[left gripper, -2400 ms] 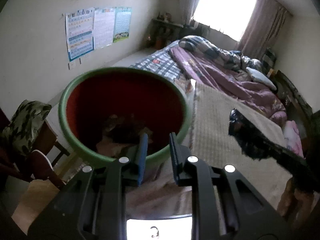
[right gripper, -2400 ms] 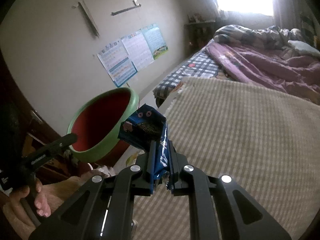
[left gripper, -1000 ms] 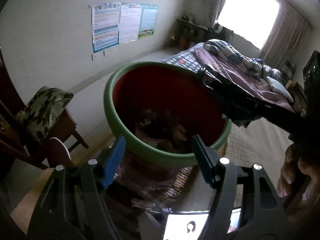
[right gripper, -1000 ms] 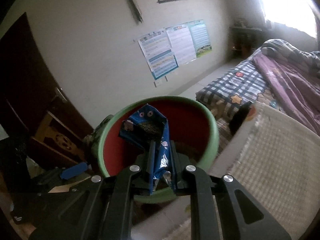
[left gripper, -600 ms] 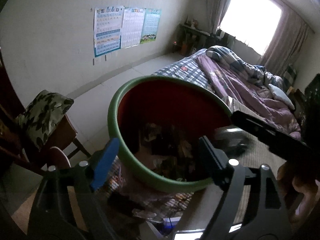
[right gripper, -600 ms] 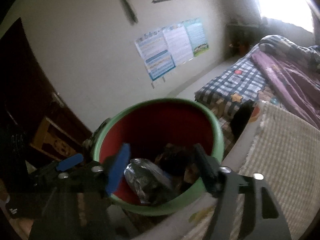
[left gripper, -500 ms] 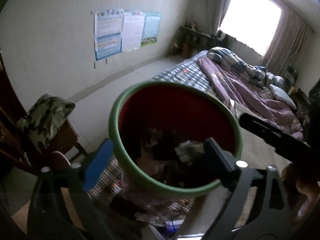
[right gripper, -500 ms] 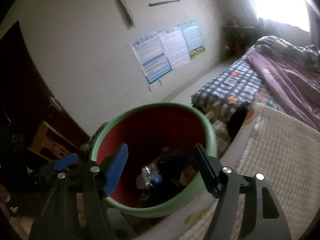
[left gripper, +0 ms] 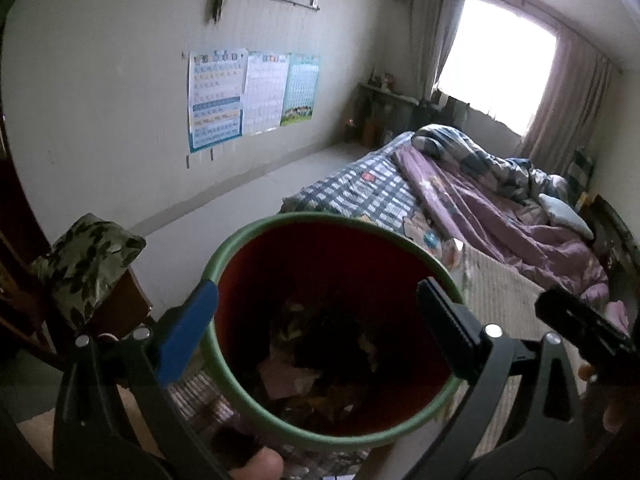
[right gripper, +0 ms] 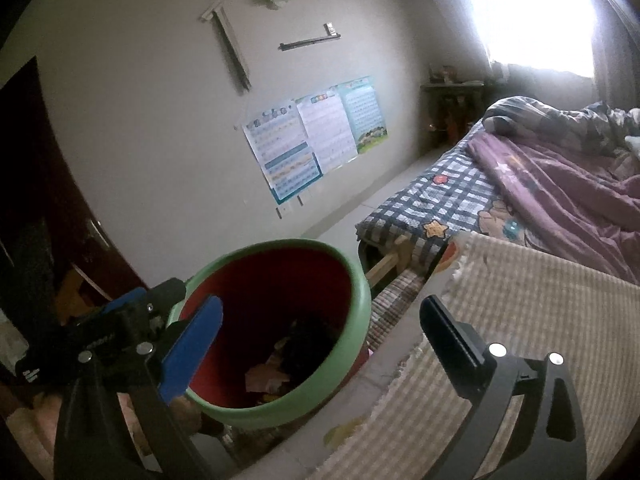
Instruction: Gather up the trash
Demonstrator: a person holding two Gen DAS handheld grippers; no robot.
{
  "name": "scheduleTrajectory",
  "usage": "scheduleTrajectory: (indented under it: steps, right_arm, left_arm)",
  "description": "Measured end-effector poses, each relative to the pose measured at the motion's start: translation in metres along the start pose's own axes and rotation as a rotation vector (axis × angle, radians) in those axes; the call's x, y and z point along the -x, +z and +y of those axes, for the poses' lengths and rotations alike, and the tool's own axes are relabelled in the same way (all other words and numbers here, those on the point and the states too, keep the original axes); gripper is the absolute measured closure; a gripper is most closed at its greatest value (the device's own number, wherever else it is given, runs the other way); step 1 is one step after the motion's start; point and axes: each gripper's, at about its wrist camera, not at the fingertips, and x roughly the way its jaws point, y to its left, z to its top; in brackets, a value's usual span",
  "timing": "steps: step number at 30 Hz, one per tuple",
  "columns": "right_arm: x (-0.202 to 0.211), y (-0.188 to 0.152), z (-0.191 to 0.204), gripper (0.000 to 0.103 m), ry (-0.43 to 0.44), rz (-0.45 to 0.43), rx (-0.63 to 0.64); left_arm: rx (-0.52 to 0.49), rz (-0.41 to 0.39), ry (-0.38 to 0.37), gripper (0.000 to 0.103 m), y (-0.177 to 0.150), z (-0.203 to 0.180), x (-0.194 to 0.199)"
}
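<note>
A bin (left gripper: 320, 218) with a green rim and red inside stands below my left gripper (left gripper: 318, 332), which is open and empty, its fingers framing the bin's mouth. Crumpled paper and dark trash (left gripper: 304, 372) lie at the bottom. In the right wrist view the same bin (right gripper: 354, 280) sits lower left with the trash (right gripper: 280, 364) in it. My right gripper (right gripper: 320, 346) hangs over the bin's right rim with its jaws opening and nothing between them. Each gripper shows in the other's view: right gripper (left gripper: 580, 328), left gripper (right gripper: 120, 320).
A bed with a purple quilt (left gripper: 500, 216) and checked blanket (right gripper: 440, 196) fills the right. A beige striped mat (right gripper: 520, 320) lies beside the bin. A chair with a leaf-pattern cushion (left gripper: 84, 264) stands left, next to a dark door (right gripper: 40, 200). Posters (left gripper: 248, 92) hang on the wall.
The right gripper opened and the blue snack wrapper dropped into the bin. The left gripper opened wide. Both grippers drew back a little from the bin.
</note>
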Motion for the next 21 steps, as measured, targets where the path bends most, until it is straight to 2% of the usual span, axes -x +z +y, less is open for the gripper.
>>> scheduleTrajectory:
  steps: [3,7,9,12,16,21]
  right_arm:
    - [0.007,-0.003,-0.002,0.007,-0.014,-0.034,-0.001]
    - [0.014,-0.007,-0.001,0.007,-0.055,-0.086,0.014]
    - [0.019,-0.008,0.0,0.007,-0.072,-0.113,0.035]
    - [0.022,-0.009,0.008,0.007,-0.147,-0.116,0.103]
    - [0.035,-0.016,0.019,0.007,-0.234,-0.229,0.17]
    - [0.029,-0.021,0.017,0.007,-0.243,-0.201,0.163]
  left_arm:
    - [0.0,-0.022,0.038,0.006,0.002,-0.004,0.002]
    - [0.028,-0.007,0.05,0.005,0.005,-0.002,-0.002]
    - [0.032,-0.001,0.095,0.005,0.008,-0.002,-0.005]
    - [0.022,-0.018,0.129,0.005,0.013,-0.004,-0.004]
    - [0.006,-0.072,0.136,0.005,0.018,-0.007,-0.001]
    - [-0.017,-0.095,0.136,0.005,0.016,-0.008,-0.005]
